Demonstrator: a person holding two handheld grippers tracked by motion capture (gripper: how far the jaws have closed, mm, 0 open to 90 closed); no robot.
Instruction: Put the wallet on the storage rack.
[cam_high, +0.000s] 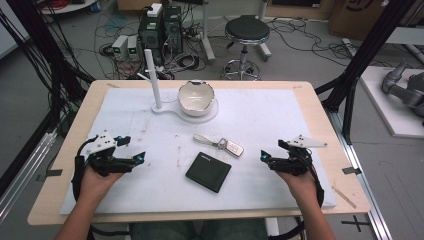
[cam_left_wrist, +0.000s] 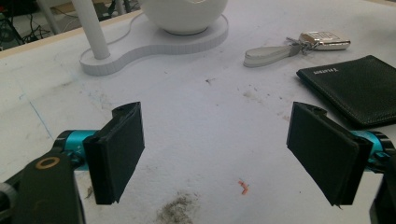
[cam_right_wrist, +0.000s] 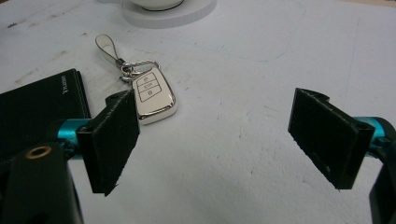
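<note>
Currently — left gripper (cam_high: 134, 151) fingers wide apart, empty | right gripper (cam_high: 268, 151) likewise — above the mat (cam_high: 280, 120).

- High view: fixed above the person's edge of the table (cam_high: 320, 115), facing forward and down. It takes in the whole white mat (cam_high: 260, 120), both forearms at the bottom, and lab floor with a stool (cam_high: 246, 35) beyond.
- Left gripper view: low over the mat, close, looking along its own jaws toward the bowl stand (cam_left_wrist: 154, 42), with the key fob (cam_left_wrist: 324, 40) and wallet (cam_left_wrist: 359, 88) at its right.
- Right gripper view: same low, close setup, looking toward the key fob (cam_right_wrist: 152, 93), with the wallet (cam_right_wrist: 42, 100) at its left and the stand's edge (cam_right_wrist: 173, 14) at top.
- Overlap: all three views share the key fob, wallet and bowl stand in the mat's middle.
</note>
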